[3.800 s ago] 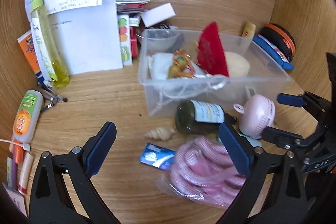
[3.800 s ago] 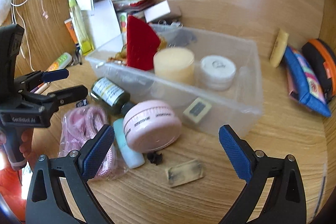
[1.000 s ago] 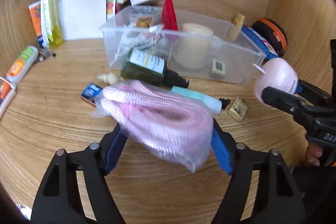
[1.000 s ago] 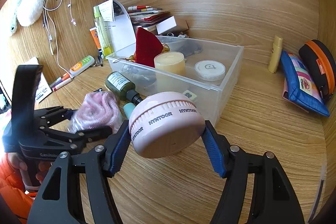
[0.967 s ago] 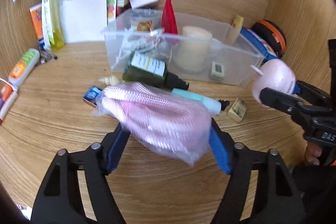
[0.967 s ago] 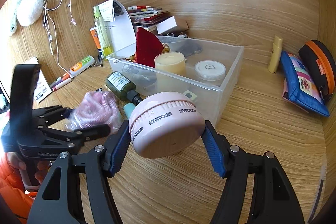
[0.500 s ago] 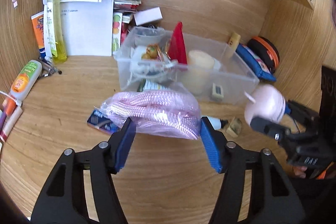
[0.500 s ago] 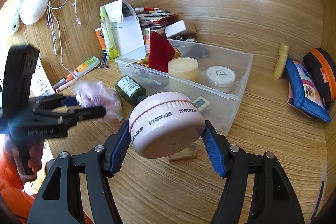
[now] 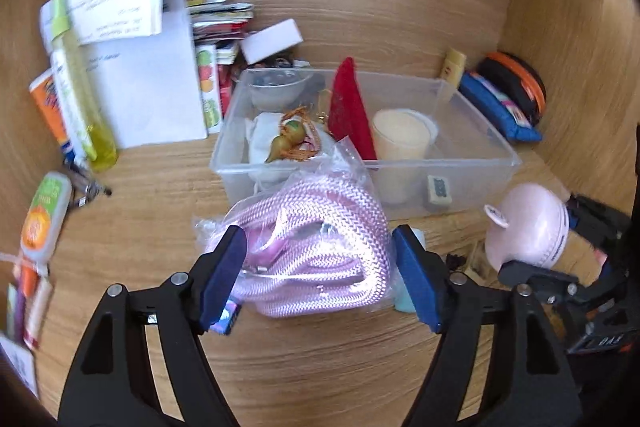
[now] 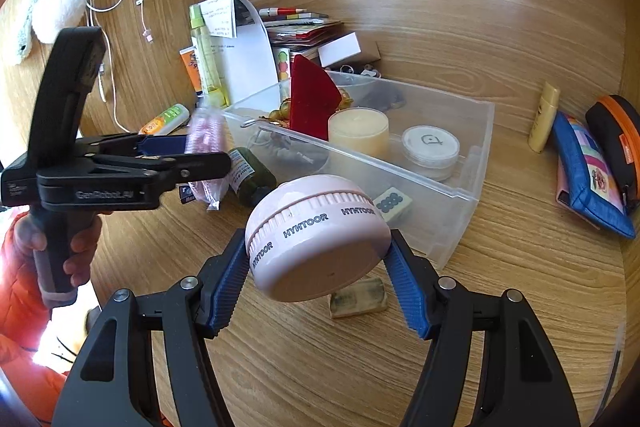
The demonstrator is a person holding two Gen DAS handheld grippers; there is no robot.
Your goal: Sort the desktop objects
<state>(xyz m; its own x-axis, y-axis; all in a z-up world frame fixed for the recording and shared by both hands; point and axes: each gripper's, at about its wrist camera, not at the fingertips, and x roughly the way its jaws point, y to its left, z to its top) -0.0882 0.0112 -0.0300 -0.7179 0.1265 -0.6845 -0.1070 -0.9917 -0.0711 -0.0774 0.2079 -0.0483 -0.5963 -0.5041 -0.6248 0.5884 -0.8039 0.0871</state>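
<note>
My left gripper [image 9: 320, 275] is shut on a clear bag of pink braided cord [image 9: 316, 247] and holds it in the air just in front of the clear plastic bin [image 9: 476, 163]. The bag also shows in the right wrist view [image 10: 206, 151], beside the bin's left end [image 10: 472, 163]. My right gripper [image 10: 320, 287] is shut on a round pink case [image 10: 316, 235] marked HYNTOOR, held above the desk in front of the bin. The bin holds a red card, a candle [image 10: 358, 129], a white round tin [image 10: 430, 145] and small trinkets.
A dark green bottle [image 10: 250, 175], a teal tube [image 9: 404, 299], a small blue packet [image 9: 226, 315] and a worn eraser [image 10: 358, 297] lie on the desk in front of the bin. Papers, bottles and tubes stand at the left; pouches [image 10: 584, 171] lie at the right.
Both grippers closed on their objects and lifted them off the desk. In the last half second the left gripper carried the cord bag up and forward toward the bin. The right one rose slightly.
</note>
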